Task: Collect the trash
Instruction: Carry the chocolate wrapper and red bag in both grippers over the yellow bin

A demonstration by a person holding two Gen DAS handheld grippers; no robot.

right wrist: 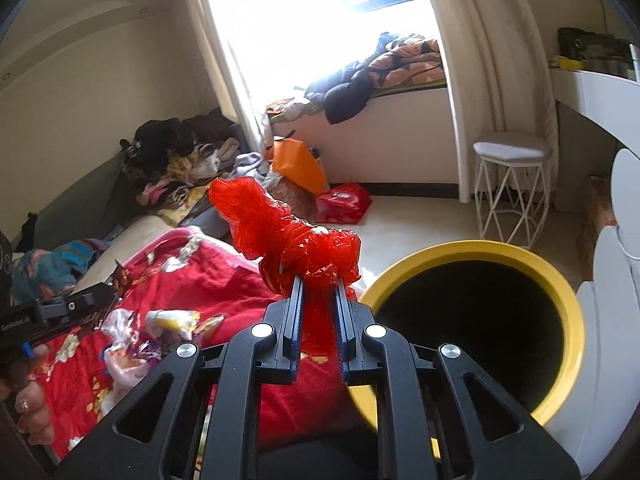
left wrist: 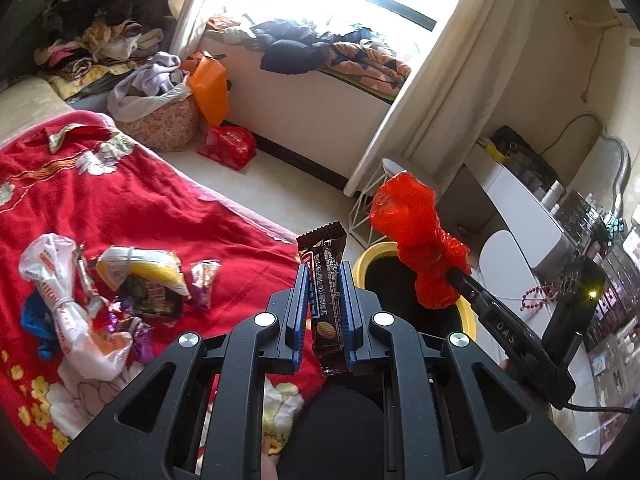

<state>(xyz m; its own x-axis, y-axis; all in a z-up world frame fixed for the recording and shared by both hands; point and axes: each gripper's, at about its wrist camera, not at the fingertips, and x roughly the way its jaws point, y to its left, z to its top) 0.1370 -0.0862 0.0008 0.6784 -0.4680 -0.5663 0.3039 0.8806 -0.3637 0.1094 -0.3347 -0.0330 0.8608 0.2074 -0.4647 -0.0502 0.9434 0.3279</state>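
A red floral blanket (left wrist: 132,200) on the bed carries a heap of wrappers (left wrist: 148,284) and knotted plastic bags (left wrist: 64,300).

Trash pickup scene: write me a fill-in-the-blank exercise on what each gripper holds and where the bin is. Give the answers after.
1. The left gripper is shut on a ____ snack wrapper.
2. The right gripper is shut on a crumpled ____ plastic bag.
3. The bin beside the bed has a ____ rim.
4. More wrappers lie on the ____ bedspread.

Answers: brown; red; yellow; red
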